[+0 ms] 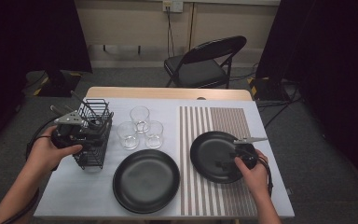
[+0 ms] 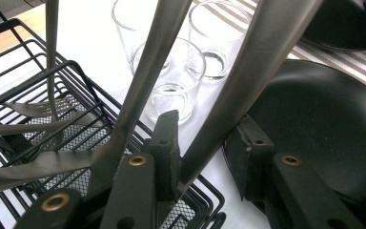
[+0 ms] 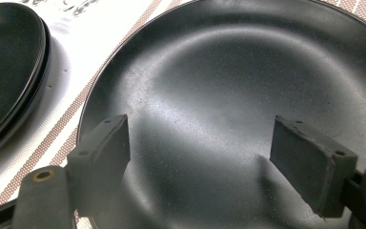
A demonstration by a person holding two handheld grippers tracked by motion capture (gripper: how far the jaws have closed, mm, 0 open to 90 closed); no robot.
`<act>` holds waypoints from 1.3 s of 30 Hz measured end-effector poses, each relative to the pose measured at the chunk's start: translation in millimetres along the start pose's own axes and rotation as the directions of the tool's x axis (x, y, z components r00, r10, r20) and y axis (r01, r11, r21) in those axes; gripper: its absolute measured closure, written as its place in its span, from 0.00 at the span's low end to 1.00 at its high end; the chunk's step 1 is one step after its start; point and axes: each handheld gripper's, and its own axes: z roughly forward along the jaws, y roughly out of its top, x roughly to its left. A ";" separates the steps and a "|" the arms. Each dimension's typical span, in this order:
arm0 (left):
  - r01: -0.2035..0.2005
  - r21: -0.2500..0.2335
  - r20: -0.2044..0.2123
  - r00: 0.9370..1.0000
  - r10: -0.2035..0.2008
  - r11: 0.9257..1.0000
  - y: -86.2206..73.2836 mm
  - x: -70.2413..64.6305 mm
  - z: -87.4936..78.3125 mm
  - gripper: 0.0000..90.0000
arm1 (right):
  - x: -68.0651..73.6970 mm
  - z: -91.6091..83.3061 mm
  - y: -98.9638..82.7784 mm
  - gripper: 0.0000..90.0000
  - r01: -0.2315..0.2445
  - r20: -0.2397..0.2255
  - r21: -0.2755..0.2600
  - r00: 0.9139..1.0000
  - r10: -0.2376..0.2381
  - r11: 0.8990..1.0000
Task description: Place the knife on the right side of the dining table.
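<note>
While you work at the basket: treat the left gripper (image 2: 208,128) as the working tool and keep the right one parked.
Left gripper state: one cutlery handle (image 2: 255,62) stands between its jaws. It lies against the left pad, but you cannot tell whether both pads press on it.
Grip check: confirm the handle sits square on both pads, not on an edge, before you lift.
Just left of the left jaw: a second handle (image 2: 159,52) leans outside the grip; do not catch it.
Below the jaws: the wire basket (image 1: 93,158) holds both handles, with a fork (image 2: 33,109) lying low in it.
Lift direction: draw the handle out along its own length, clear of the wires, so the basket does not tip.
Ahead of the jaws: three glasses (image 2: 176,81) stand near; swing away from them.
Ahead, to the right: a black plate (image 2: 324,124).
Right gripper (image 3: 200,148): jaws apart, nothing between them, hovering over a second black plate (image 3: 228,71) on the striped mat (image 3: 76,109).
</note>
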 end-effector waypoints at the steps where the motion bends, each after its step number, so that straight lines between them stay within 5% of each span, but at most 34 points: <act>1: -0.001 0.005 0.001 1.000 0.001 1.000 0.0 0.2 -0.2 0.74 | 0.0 0.1 -0.1 0.23 -0.001 0.005 0.001 1.000 0.001 1.000; 31: -0.009 -0.003 -0.028 1.000 0.009 1.000 -0.9 0.7 2.0 0.78 | -0.2 -0.3 -0.7 0.23 -0.009 -0.004 -0.004 1.000 0.009 1.000; 39: 0.014 -0.017 -0.035 0.999 -0.015 1.000 -1.7 1.2 -0.2 0.78 | -1.5 -1.3 -1.6 0.23 -0.012 -0.002 -0.007 1.000 0.012 1.000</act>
